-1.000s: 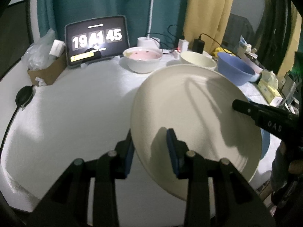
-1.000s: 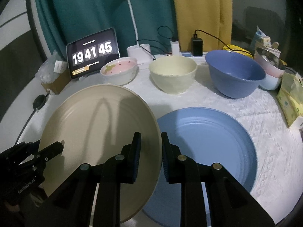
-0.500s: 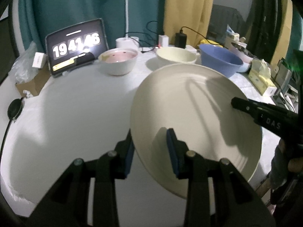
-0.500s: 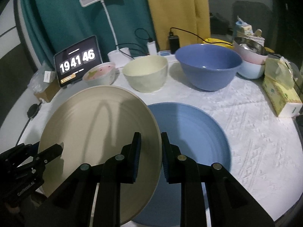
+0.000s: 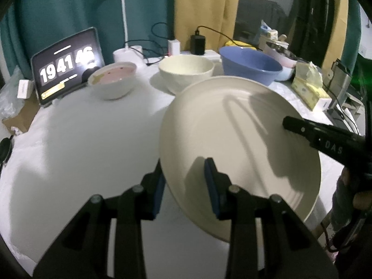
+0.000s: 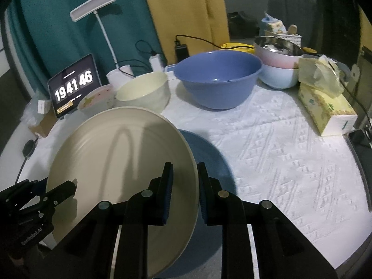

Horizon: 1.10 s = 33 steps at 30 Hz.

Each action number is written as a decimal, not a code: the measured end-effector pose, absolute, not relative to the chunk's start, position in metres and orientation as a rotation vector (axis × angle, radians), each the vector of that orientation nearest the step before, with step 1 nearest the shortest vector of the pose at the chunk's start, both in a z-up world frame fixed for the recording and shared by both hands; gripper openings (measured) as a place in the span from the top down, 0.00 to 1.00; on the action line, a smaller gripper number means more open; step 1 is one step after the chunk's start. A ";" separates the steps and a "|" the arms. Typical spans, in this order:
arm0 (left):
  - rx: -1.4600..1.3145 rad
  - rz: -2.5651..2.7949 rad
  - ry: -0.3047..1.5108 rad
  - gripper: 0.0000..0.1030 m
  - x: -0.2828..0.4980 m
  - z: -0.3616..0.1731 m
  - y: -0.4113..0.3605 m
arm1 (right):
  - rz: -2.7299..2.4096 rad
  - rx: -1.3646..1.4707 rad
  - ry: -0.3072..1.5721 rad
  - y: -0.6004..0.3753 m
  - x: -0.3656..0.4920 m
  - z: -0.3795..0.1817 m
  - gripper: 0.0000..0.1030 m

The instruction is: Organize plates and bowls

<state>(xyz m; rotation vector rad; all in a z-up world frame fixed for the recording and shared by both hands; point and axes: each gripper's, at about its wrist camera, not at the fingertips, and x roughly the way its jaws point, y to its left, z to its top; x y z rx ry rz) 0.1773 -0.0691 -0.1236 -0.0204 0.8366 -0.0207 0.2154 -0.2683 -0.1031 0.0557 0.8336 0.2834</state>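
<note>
Your cream plate (image 6: 121,162) has travelled right over the blue plate (image 6: 209,160); both grippers, left (image 5: 184,186) and right (image 6: 183,190), clamp opposite rims. It's stiff, slick, breakable: keep rim grips.

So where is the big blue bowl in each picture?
Left wrist view: the blue bowl sits at the upper right, behind the far rim of the cream plate.
Right wrist view: the blue bowl stands upper middle, on the white cloth.
Shared landmark: the cream bowl stands just left of it in both.
</note>
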 end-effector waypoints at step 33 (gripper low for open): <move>-0.026 -0.020 0.873 0.56 0.202 -0.138 -0.078 | 0.153 0.082 0.839 -0.302 0.219 -0.111 0.68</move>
